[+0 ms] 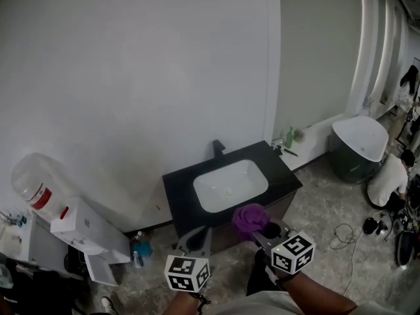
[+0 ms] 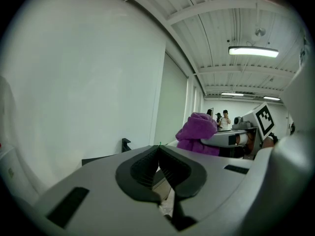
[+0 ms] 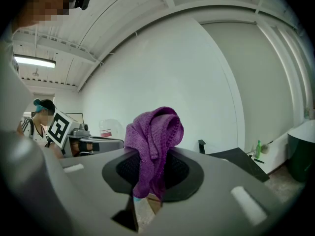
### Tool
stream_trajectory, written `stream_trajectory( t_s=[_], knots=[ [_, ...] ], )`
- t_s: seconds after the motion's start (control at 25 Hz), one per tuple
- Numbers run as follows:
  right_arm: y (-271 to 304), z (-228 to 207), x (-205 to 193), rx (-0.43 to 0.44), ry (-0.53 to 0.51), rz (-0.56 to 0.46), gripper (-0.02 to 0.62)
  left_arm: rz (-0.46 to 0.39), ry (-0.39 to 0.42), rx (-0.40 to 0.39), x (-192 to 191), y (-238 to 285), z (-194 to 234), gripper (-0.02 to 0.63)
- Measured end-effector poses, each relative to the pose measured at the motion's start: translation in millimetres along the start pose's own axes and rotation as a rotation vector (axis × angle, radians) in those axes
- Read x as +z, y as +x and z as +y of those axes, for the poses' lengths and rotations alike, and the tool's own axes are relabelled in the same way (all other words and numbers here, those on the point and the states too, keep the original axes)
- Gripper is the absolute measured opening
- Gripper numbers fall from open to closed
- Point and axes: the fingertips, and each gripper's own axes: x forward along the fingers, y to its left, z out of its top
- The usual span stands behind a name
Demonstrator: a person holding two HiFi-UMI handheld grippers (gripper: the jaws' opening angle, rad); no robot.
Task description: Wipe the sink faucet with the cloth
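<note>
Below the near edge of the black counter [image 1: 178, 190], I hold both grippers up in front of me, well short of the white sink [image 1: 220, 190] set into it. My right gripper [image 3: 150, 154] has its jaws pressed onto the purple cloth [image 3: 153, 131], which bunches above the tips and hangs in a fold down between the pads. My left gripper [image 2: 158, 149] has its jaws brought together tip to tip with nothing between them, just beside the right one. The black faucet [image 1: 218, 148] stands at the back rim of the sink against the white wall, apart from the cloth and from both grippers. The only marks I can make out are the black-and-white square patterns on the cube of each gripper [image 1: 293, 252]. To the left lies a clear water jug [image 1: 29, 179] with a red label [image 1: 41, 196], beside a white box [image 1: 79, 223]; the print on both is too small to read.
</note>
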Motion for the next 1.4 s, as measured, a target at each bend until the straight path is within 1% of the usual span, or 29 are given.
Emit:
stream_trajectory(
  t_s=[0.08, 0.16, 0.2, 0.28, 0.4, 0.52, 0.6, 0.68, 0.84, 0.96, 1.12, 1.2, 1.28, 1.4],
  knots=[
    [26.2, -30.9, 3.6, 0.008, 0.011, -0.010, 0.080, 0.004, 0.003, 0.026, 3.0, 25.9, 18.9, 0.009],
    [55.3, -65.6, 9.5, 0.034, 0.017, -0.034, 0.080, 0.001, 0.002, 0.056, 8.7, 58.9, 38.3, 0.008],
    [69.7, -83.5, 12.5, 0.050, 0.009, -0.044, 0.080, -0.002, -0.002, 0.071, 12.0, 78.0, 47.2, 0.009],
    [99.7, -122.7, 15.6, 0.078, -0.012, -0.031, 0.080, -0.010, -0.015, 0.102, 20.0, 121.6, 63.5, 0.009],
    [150.1, -184.9, 19.3, 0.123, -0.001, 0.030, 0.080, -0.007, -0.053, 0.140, 33.3, 197.1, 87.8, 0.008],
    [198.0, -233.1, 17.2, 0.201, 0.006, 0.110, 0.080, 0.012, -0.097, 0.153, 41.1, 268.6, 105.0, 0.008],
    [227.7, -261.8, 8.8, 0.241, 0.005, 0.165, 0.080, 0.026, -0.122, 0.153, 41.7, 309.1, 113.8, 0.009],
    [257.5, -289.3, -1.2, 0.255, 0.019, 0.209, 0.081, 0.049, -0.145, 0.154, 37.9, 339.3, 124.2, 0.009],
    [314.0, -329.7, -20.5, 0.235, 0.055, 0.259, 0.080, 0.082, -0.169, 0.157, 26.4, 370.1, 150.9, 0.009],
    [358.9, -346.2, -29.5, 0.210, 0.074, 0.281, 0.081, 0.097, -0.175, 0.142, 21.1, 379.9, 172.0, 0.009],
    [421.6, -368.4, -30.9, 0.167, 0.067, 0.292, 0.081, 0.119, -0.180, 0.118, 20.0, 390.8, 191.9, 0.009],
    [460.1, -389.0, -39.3, 0.138, 0.050, 0.335, 0.081, 0.122, -0.181, 0.103, 24.6, 395.8, 195.9, 0.009],
    [498.6, -413.9, -50.8, 0.089, 0.037, 0.385, 0.081, 0.132, -0.170, 0.088, 28.7, 400.8, 198.0, 0.009],
    [539.9, -437.5, -67.5, 0.036, 0.032, 0.463, 0.081, 0.151, -0.169, 0.074, 29.3, 406.7, 202.2, 0.009]
  ],
)
